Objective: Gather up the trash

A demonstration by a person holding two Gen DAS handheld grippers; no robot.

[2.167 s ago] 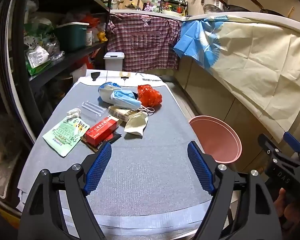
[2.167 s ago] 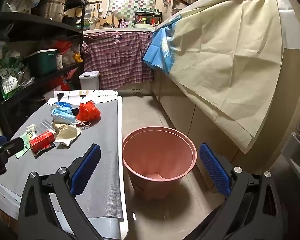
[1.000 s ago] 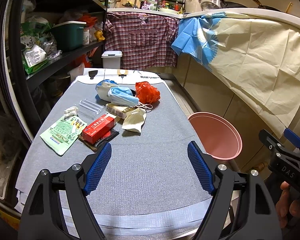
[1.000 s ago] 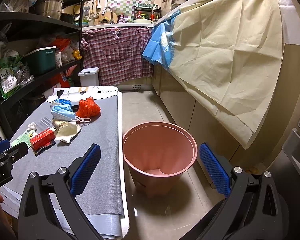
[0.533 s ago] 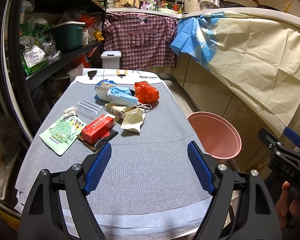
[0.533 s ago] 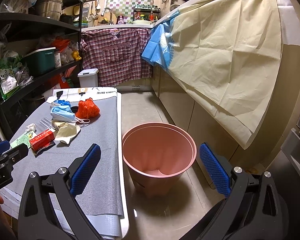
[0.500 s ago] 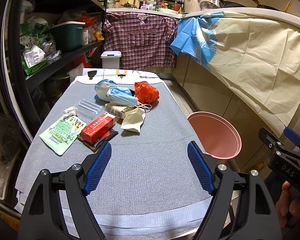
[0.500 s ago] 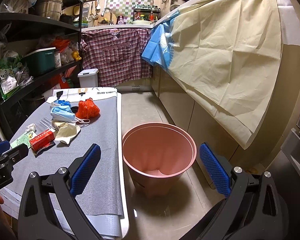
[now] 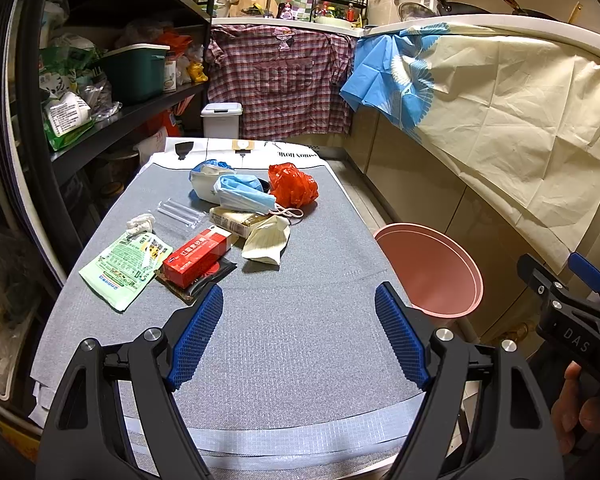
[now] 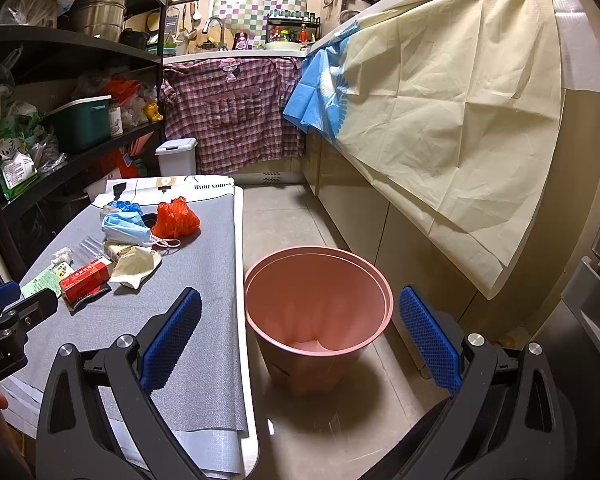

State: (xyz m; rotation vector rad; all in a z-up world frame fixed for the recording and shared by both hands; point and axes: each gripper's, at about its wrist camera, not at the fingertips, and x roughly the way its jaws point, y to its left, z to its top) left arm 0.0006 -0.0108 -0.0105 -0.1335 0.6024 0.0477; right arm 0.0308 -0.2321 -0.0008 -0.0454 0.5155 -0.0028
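Nothing collected yet: pink bin [image 10: 318, 320] on the floor beside the table [image 9: 284, 320] looks empty. All the trash sits mid-table: red box [image 9: 198, 256], green packet [image 9: 124, 264], masks [image 9: 242, 194], red bag [image 9: 292, 184]. Left gripper [image 9: 298, 332] and right gripper [image 10: 300, 340] both have fingers wide, holding nothing; every item left to go.

One pink bin [image 10: 318, 292], one red box [image 9: 198, 257]

Both grippers, L [image 9: 298, 340] & R [image 10: 298, 346], fingers wide apart, empty.
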